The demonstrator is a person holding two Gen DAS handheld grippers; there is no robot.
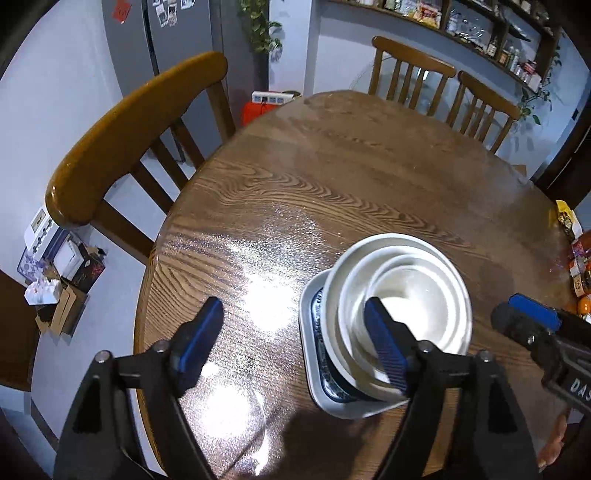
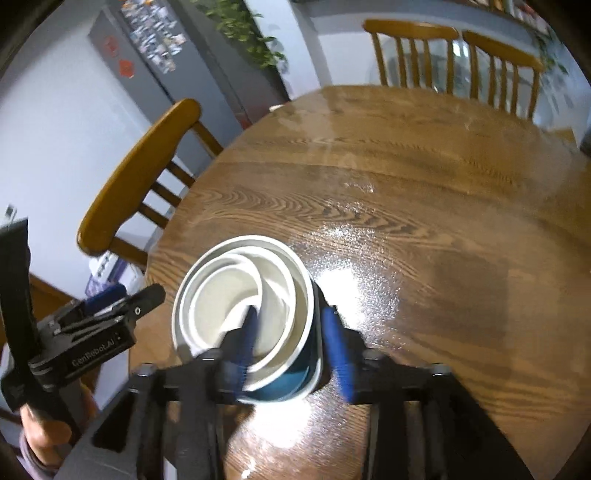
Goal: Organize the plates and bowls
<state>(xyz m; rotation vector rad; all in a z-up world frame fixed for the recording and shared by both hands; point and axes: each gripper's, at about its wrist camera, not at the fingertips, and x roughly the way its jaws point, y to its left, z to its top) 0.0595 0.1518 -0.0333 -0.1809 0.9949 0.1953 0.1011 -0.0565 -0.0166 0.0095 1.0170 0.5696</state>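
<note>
round brown wood-grain table (image 1: 332, 177) | three wooden spindle-back chairs (image 1: 122, 147) around it | grey fridge (image 1: 166, 44) behind | cluttered wall shelf (image 1: 480, 33)

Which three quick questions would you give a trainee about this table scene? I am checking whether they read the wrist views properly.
1. True or false: the white bowls are nested one inside another.
2. What does the bowl stack stand on? A) a plate B) a tray C) a folded cloth
3. Fill in: the jaws of the left gripper are ____, with nothing between them.

Key: 1 true; 2 A; 3 open.
</note>
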